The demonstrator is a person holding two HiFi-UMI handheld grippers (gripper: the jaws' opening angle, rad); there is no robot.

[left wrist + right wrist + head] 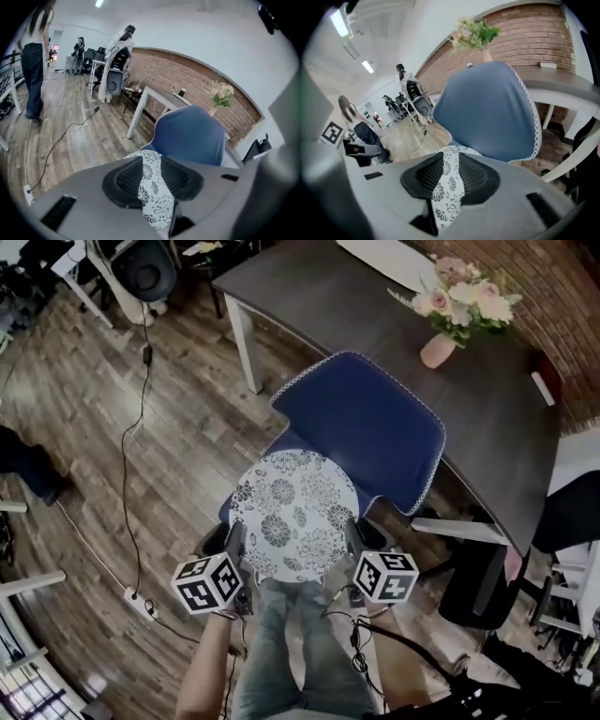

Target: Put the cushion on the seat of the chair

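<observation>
Two hand-held grippers are closed on one round cushion [295, 517]. The left hand-held gripper [236, 542] is clamped on the cushion's left rim and the right hand-held gripper [353, 538] on its right rim. In each gripper view a fold of the patterned fabric [152, 187] [447, 187] is seen pinched between the ribbed black pads.

The cushion is held roughly flat over the seat [226, 513] of the chair [361, 423], ahead of both hand-held grippers and just in front of the backrest. Most of the seat is covered by it. Whether its underside is touching the seat cannot be told.

No long axis is offered by the round cushion. The line between the two grips runs parallel to the front edge of the seat, and neither hand is nearer.

The cushion is thin, soft and pliable, white with a dark floral print. The chair is upholstered in matte blue fabric, and its backrest is trimmed with white lace. A dark counter [375, 296] with a pink vase of flowers [438, 350] stands behind the chair.
</observation>
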